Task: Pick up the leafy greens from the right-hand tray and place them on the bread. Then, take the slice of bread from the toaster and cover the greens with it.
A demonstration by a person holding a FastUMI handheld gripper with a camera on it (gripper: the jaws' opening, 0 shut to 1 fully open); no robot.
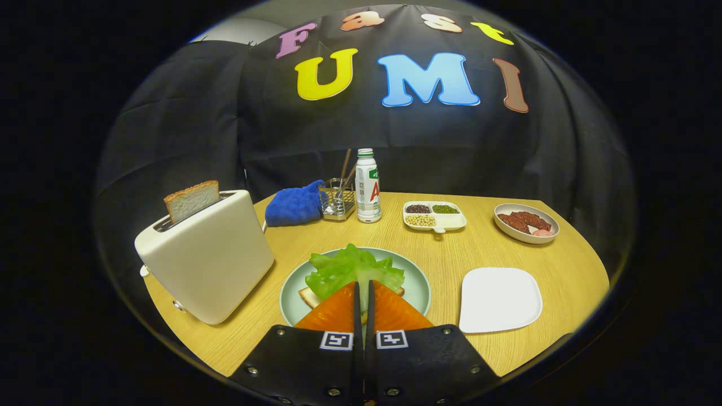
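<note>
**Greens on bread; toaster slice outstanding**

While the gripper point(364, 287) hangs over the plate point(416, 282), its fingers stand clenched together, grasping nothing. The greens point(352, 270) lie on the bread point(308, 295); the right-hand tray point(499, 299) is bare. The slice point(190, 199) stands in the toaster point(208, 256). Judged next: fingers part, then close on that slice.

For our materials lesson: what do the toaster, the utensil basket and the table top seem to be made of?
Toaster: probably matte cream plastic or painted metal, smooth with soft highlights. Utensil basket: shiny metal wire, seen in its glinting mesh. Table: wood or wood-look laminate, with fine pale grain. The gripper has its fingers together just before the greens.
</note>
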